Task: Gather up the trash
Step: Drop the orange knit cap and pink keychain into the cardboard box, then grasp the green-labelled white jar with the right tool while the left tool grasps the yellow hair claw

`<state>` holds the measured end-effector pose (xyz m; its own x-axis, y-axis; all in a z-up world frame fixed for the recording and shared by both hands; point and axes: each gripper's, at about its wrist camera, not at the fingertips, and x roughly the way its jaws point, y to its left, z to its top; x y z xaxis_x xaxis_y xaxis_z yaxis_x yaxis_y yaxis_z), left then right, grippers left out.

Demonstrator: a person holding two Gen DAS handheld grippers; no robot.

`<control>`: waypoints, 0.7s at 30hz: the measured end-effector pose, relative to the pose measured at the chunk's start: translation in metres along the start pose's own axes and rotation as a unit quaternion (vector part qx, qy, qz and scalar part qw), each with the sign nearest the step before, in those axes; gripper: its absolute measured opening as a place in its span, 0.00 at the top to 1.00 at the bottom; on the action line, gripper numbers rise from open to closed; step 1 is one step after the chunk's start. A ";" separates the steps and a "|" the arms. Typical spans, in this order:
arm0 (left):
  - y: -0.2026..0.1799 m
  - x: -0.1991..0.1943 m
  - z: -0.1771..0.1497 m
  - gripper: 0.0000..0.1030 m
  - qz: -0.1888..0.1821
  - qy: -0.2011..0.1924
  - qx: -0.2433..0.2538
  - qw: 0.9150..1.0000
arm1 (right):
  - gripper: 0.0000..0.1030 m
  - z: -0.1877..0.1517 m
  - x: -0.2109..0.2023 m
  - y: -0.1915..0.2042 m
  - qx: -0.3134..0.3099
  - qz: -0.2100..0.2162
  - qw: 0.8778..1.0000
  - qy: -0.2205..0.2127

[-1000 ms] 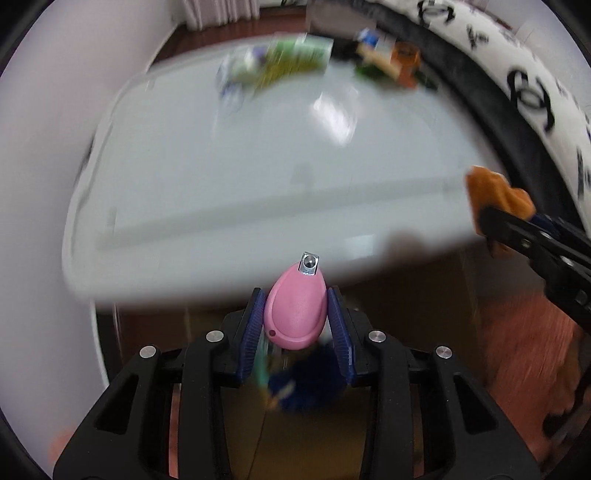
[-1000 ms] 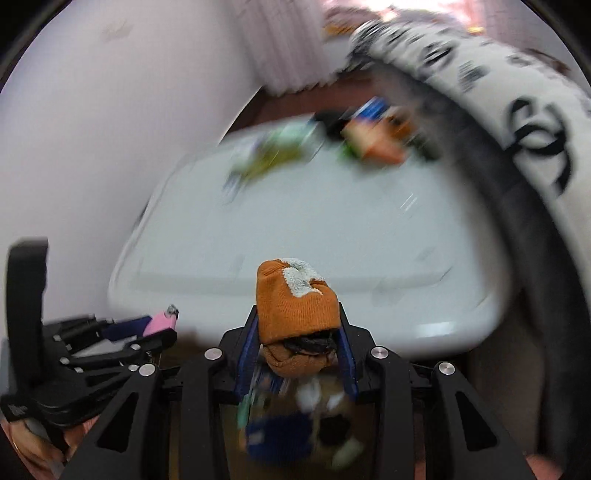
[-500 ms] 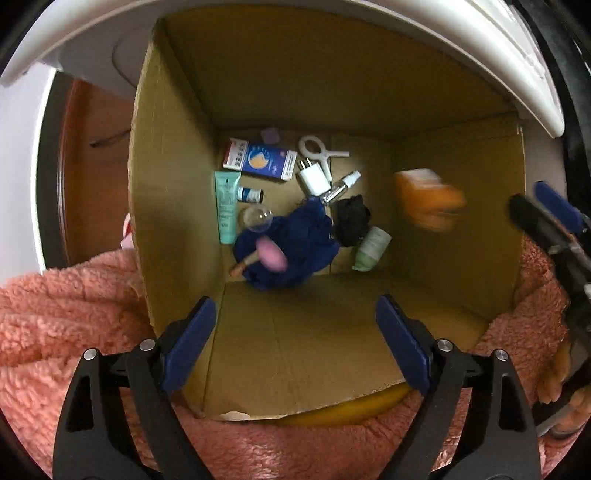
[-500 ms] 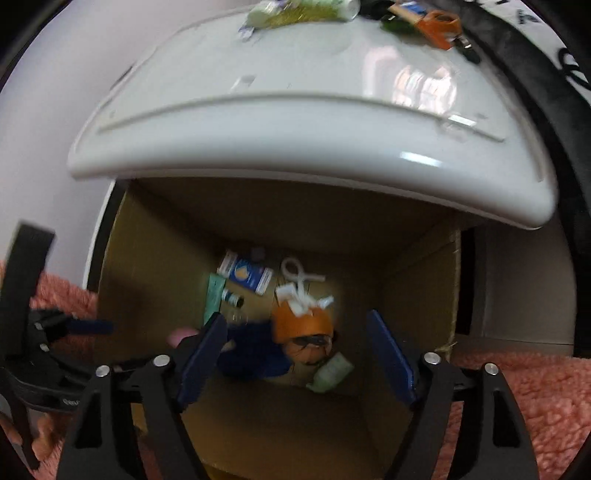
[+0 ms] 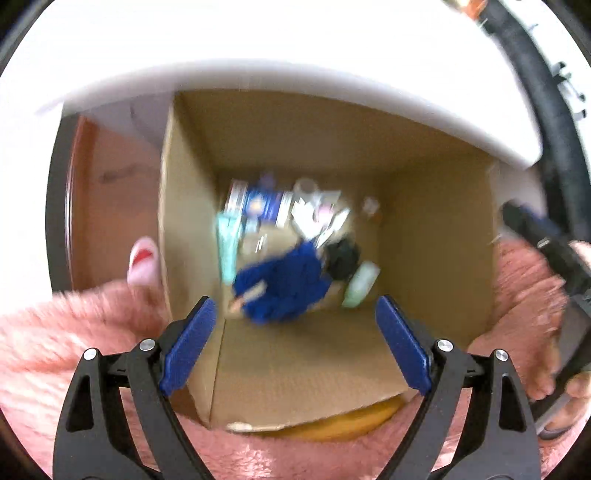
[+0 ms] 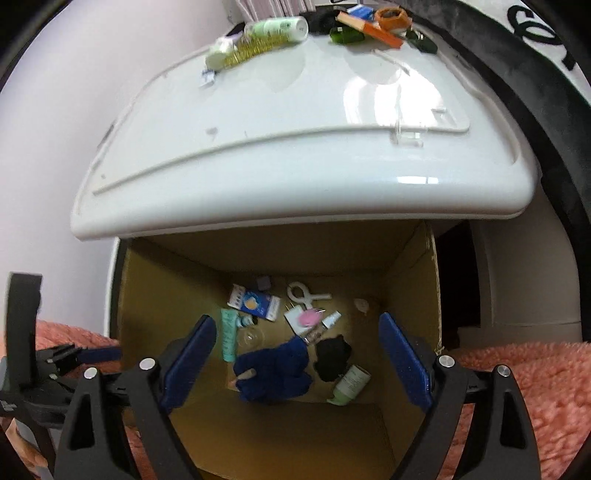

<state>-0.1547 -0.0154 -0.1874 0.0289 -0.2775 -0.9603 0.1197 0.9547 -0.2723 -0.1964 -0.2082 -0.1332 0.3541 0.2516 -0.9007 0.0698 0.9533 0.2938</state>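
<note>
An open cardboard box (image 6: 155,295) stands on the floor under the edge of a white table (image 6: 295,147). My right gripper (image 6: 297,354) hangs over the box, open and empty. My left gripper (image 5: 295,332) is open and empty over the same box (image 5: 436,221); that view is blurred. A small pink oval item (image 6: 309,316) lies on the box floor among a white charger, a spray vial and a blue packet (image 6: 255,302). A blue cloth (image 6: 273,369) and a black lump (image 6: 332,356) lie nearer. The orange item does not show.
Several items remain at the table's far end, among them a green bottle (image 6: 277,27) and orange pieces (image 6: 373,27). A pink fluffy fabric (image 6: 517,369) surrounds the box. My left gripper (image 6: 74,358) shows at the left, a black-edged sofa (image 6: 535,92) at the right.
Both grippers tipped down from the table to the box and opened. The pink item and the orange item dropped out of them; the pink one now rests on the box floor.
</note>
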 end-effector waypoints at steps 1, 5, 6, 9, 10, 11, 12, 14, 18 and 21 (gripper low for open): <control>-0.001 -0.012 0.006 0.16 -0.005 -0.022 0.003 1.000 | 0.15 0.006 -0.006 0.003 -0.009 -0.003 1.000 -0.014; -0.001 -0.067 0.048 0.15 0.002 -0.128 0.007 0.992 | 0.14 0.056 -0.031 0.015 -0.045 -0.013 0.996 -0.074; 0.001 -0.081 0.066 0.14 0.005 -0.154 0.001 0.988 | 0.14 0.072 -0.035 0.017 -0.050 -0.017 0.995 -0.088; 0.008 -0.100 0.103 0.14 0.019 -0.199 -0.024 0.980 | 0.14 0.134 -0.035 0.030 -0.075 -0.047 0.986 -0.140; 0.013 -0.105 0.116 0.14 0.019 -0.212 -0.036 0.976 | 0.14 0.159 -0.028 0.038 -0.092 -0.061 0.983 -0.150; 0.018 -0.107 0.126 0.14 0.015 -0.221 -0.048 0.974 | 0.14 0.179 -0.021 0.046 -0.109 -0.074 0.979 -0.155; 0.021 -0.107 0.132 0.14 0.008 -0.225 -0.056 0.973 | 0.14 0.207 -0.006 0.056 -0.137 -0.094 0.973 -0.158; 0.031 -0.104 0.143 0.14 -0.018 -0.232 -0.065 0.970 | 0.17 0.244 0.021 0.070 -0.185 -0.131 0.961 -0.158; 0.041 -0.080 0.151 0.14 -0.034 -0.192 -0.079 0.978 | 0.26 0.307 0.071 0.079 -0.205 -0.147 0.958 -0.137; 0.042 -0.072 0.150 0.14 -0.051 -0.181 -0.083 0.979 | 0.29 0.346 0.113 0.078 -0.222 -0.167 0.957 -0.086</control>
<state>-0.0026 0.0284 -0.1209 0.3786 -0.3638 -0.8511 -0.0209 0.9159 -0.4008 0.1722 -0.1630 -0.1013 0.5320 -0.0739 -0.8435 -0.1837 0.9624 -0.2001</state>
